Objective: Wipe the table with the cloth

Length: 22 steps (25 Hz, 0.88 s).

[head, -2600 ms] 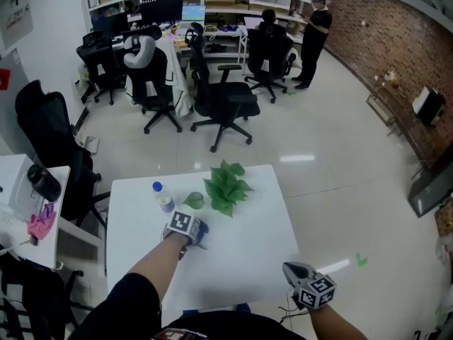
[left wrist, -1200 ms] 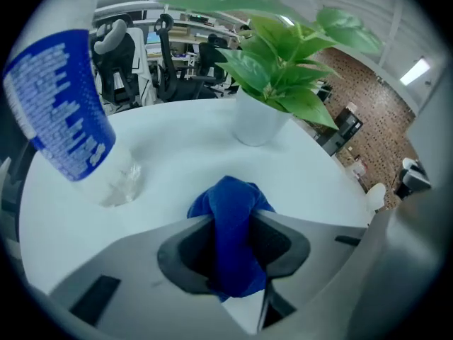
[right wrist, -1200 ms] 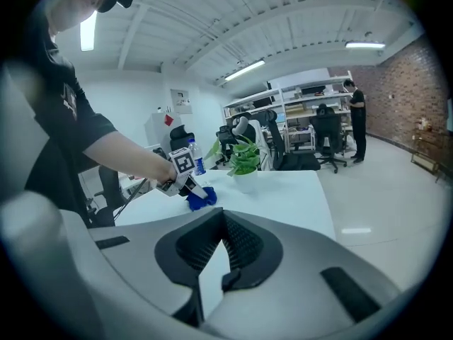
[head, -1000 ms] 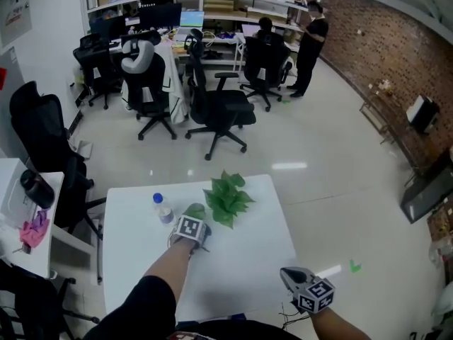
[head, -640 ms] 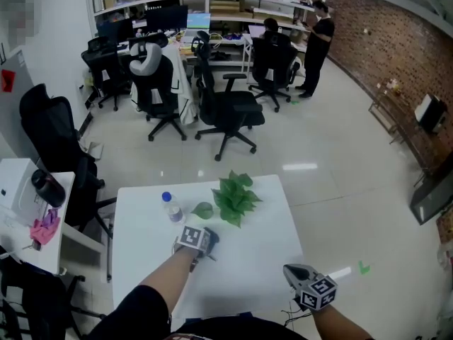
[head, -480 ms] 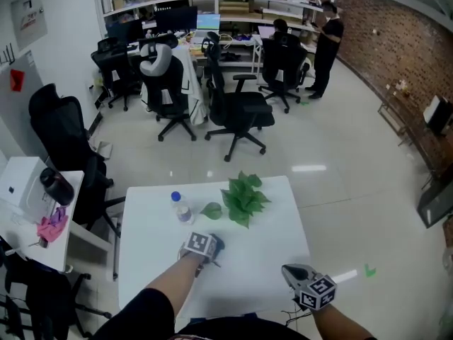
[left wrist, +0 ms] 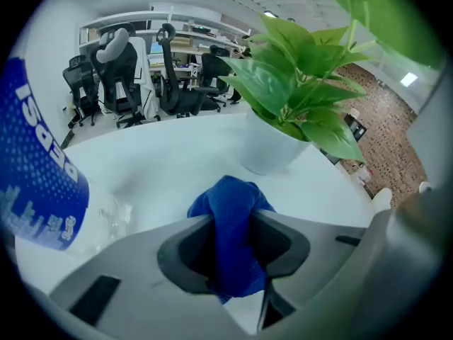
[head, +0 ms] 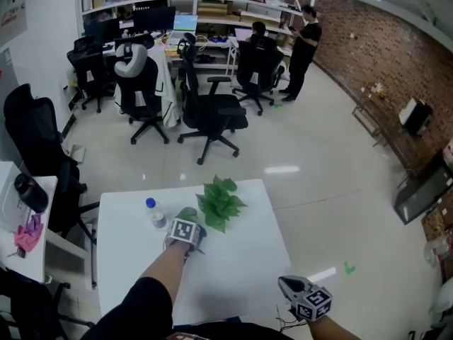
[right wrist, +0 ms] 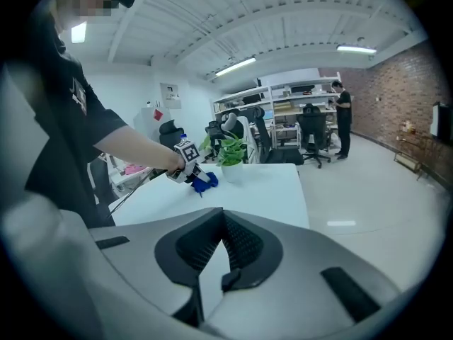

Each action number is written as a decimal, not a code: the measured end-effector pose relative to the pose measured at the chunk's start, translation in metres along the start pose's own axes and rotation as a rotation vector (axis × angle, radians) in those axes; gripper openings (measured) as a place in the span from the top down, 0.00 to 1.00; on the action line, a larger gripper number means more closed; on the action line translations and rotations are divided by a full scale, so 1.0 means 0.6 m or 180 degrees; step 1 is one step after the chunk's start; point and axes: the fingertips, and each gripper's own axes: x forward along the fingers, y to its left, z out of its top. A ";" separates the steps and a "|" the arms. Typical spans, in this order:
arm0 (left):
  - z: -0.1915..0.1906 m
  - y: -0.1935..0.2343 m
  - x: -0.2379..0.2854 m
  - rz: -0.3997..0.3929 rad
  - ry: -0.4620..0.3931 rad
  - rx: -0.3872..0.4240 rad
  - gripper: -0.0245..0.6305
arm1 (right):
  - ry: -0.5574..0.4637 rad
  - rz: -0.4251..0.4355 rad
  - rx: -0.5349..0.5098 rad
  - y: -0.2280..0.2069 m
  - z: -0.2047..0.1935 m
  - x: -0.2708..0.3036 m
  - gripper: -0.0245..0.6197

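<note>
Blue cloth [left wrist: 230, 214] clamped in our left claw [left wrist: 233, 257], on white worktop [left wrist: 163, 154], frame centre. Potted plant [left wrist: 283, 112] just beyond; bottle [left wrist: 35, 176] at left edge. Our right claw [right wrist: 225, 257] together, empty, lower right of head view.

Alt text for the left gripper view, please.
The left tongs grip a bunched blue cloth over a white table, with a potted green plant just beyond it. A blue-labelled bottle fills the left edge; office chairs stand behind.
</note>
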 end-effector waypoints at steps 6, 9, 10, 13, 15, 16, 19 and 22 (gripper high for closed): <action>-0.025 -0.050 -0.050 -0.0162 -0.0265 -0.0172 0.78 | -0.0135 -0.0099 0.0078 -0.034 0.001 -0.046 0.94; -0.058 -0.072 -0.095 -0.0134 -0.0397 -0.0239 0.78 | -0.0209 -0.0017 0.0067 -0.038 0.006 -0.053 0.94; -0.071 -0.084 -0.111 -0.0147 -0.0444 -0.0244 0.78 | -0.0234 0.0028 0.0047 -0.037 0.008 -0.054 0.94; -0.115 -0.126 -0.155 -0.0264 -0.0605 -0.0314 0.78 | -0.0296 0.0184 -0.0052 -0.033 0.018 -0.054 0.94; -0.139 -0.161 -0.182 -0.0368 -0.0719 -0.0402 0.78 | -0.0310 0.0270 -0.0157 -0.033 0.024 -0.053 0.94; -0.150 -0.182 -0.195 -0.0424 -0.0772 -0.0435 0.78 | -0.0311 0.0308 -0.0210 -0.033 0.025 -0.054 0.94; -0.176 -0.244 -0.217 -0.0539 -0.0896 -0.0376 0.78 | -0.0366 0.0421 -0.0233 -0.031 0.026 -0.063 0.94; -0.185 -0.311 -0.218 -0.0630 -0.0911 -0.0249 0.78 | -0.0442 0.0485 -0.0250 -0.035 0.025 -0.082 0.94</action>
